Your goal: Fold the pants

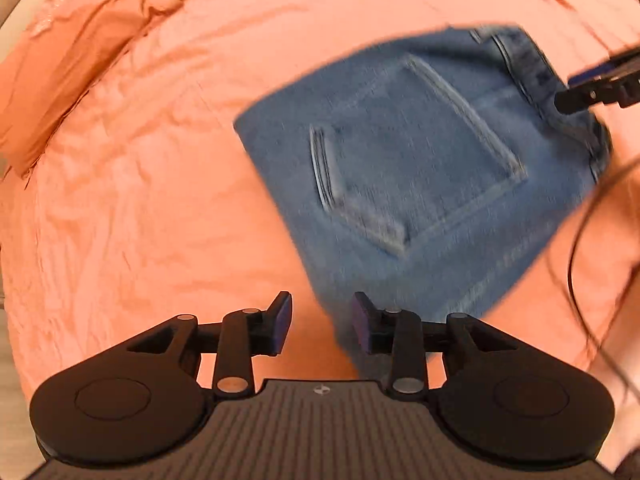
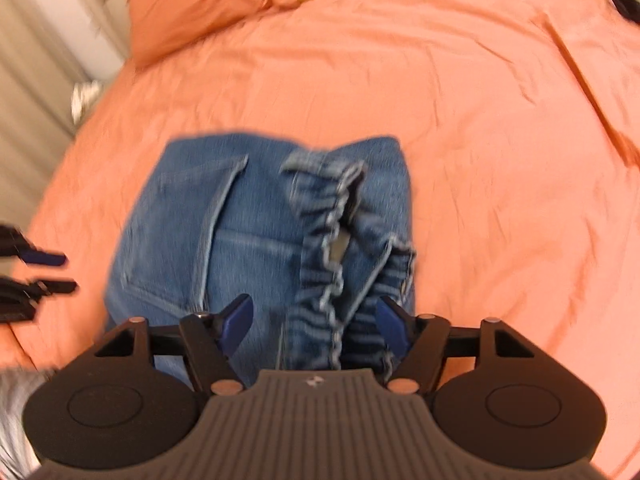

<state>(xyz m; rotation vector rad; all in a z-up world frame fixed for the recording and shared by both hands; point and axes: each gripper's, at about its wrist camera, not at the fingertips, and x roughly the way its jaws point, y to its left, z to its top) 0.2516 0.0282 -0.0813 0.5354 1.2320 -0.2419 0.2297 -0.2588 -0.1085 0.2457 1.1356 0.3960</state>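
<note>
While the jeans [image 1: 408, 168] lie as a compact folded bundle on the orange bedspread [image 1: 140, 200], back pocket [image 1: 424, 148] uppermost, both grippers are seen apart from the cloth. At the far left, an orange pillow [image 1: 68, 56] rests at the head of the bed, well away from the bundle. The left gripper [image 1: 320, 322] is held with its jaws partly apart and nothing between them; only the near corner of the denim lies beneath the gap, and no grasp is shown. From this gripper the bundle extends forward and to the right, its long axis running diagonally away. In the right wrist view, the left gripper appears at the left edge, just beside the bundle. The right gripper [image 2: 316, 326] is spread wide and empty, hovering directly above the gathered elastic waistband [image 2: 332, 248], which runs straight ahead along the finger line. The right gripper is therefore judged the nearer to the waistband end, the left to the opposite corner. Blur prevents finer detail from being read; whether any pad touches the cloth cannot be told.
</note>
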